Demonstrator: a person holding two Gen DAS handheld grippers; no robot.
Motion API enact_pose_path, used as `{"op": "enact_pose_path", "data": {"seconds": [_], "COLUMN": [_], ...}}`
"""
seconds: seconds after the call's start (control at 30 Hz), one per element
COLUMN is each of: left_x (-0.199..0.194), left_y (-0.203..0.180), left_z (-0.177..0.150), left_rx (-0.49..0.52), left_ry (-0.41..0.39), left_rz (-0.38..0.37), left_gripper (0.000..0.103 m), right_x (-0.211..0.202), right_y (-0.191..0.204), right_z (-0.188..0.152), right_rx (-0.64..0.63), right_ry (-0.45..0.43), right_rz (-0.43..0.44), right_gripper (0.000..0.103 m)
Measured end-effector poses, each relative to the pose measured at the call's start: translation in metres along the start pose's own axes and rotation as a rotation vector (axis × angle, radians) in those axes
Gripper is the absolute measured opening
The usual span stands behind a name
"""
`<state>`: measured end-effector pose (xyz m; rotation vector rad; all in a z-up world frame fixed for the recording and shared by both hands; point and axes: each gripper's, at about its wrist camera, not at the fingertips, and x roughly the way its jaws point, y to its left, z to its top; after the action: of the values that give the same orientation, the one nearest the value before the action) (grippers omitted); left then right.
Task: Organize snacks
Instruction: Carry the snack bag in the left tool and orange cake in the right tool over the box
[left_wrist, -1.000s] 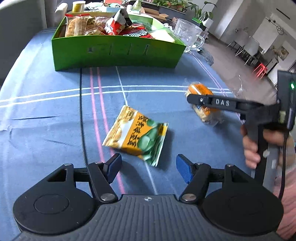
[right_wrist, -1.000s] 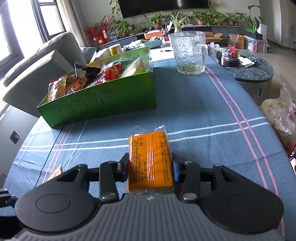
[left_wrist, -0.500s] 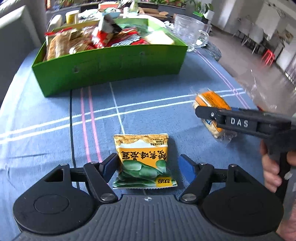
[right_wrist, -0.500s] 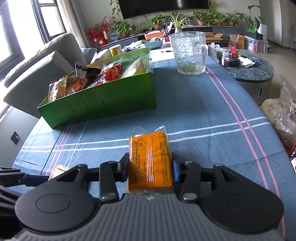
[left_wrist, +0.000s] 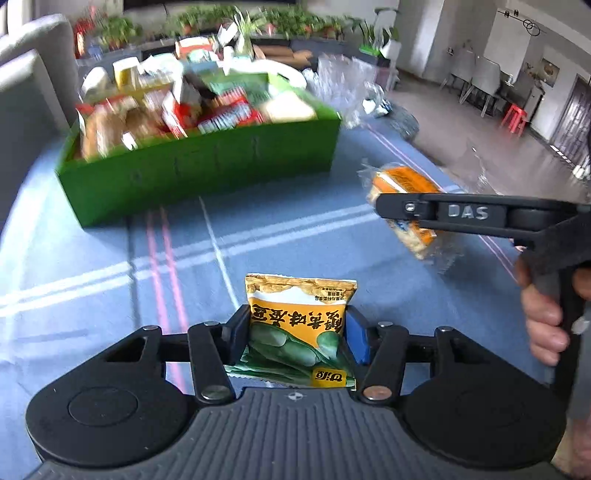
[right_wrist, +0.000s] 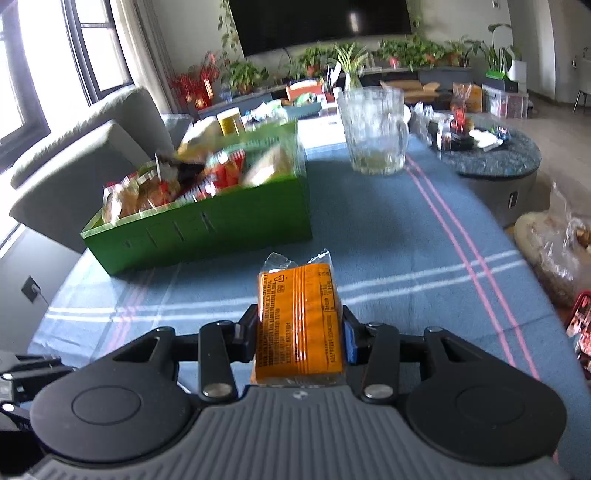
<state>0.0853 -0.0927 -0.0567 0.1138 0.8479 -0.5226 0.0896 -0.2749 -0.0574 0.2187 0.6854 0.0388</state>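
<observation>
The green box (left_wrist: 207, 173) in the upper left of the left wrist view was motion-blurred, its heaped snack packets unreadable. Low in the frame's centre the left gripper (left_wrist: 295, 338) was closing, pads against the yellow-and-green snack packet (left_wrist: 297, 325), whose near end its body hid. The right gripper (right_wrist: 300, 332) clamped the orange wrapped packet (right_wrist: 299, 321), bottom centre of its own view.

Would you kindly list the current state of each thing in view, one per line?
Left tool: closing on the yellow-green snack packet.
Right tool: shut on the orange snack pack.
Green box: open, piled with snacks.
Glass mug: upright, nearly empty.
</observation>
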Motion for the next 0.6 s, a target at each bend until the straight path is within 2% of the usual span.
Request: {"op": "enact_pose_path", "data": {"seconds": [0.27,0.6], "left_x": [-0.021,-0.023], "left_y": [0.005,0.023], "left_z": [0.014,0.027], "left_rx": [0.001,-0.057], "left_ry": [-0.082,-0.090], "left_rz": [0.030,0.040], "left_gripper": [0.050,0.050], "right_x": [-0.013,-0.013], "right_y": [0.010,0.024], "right_z": [0.016,0.032], "right_rx": [-0.002,-0.030], "right_ry": [-0.053,-0.087], "right_rz": [0.054,0.079], "right_gripper": [0.071,0.071]}}
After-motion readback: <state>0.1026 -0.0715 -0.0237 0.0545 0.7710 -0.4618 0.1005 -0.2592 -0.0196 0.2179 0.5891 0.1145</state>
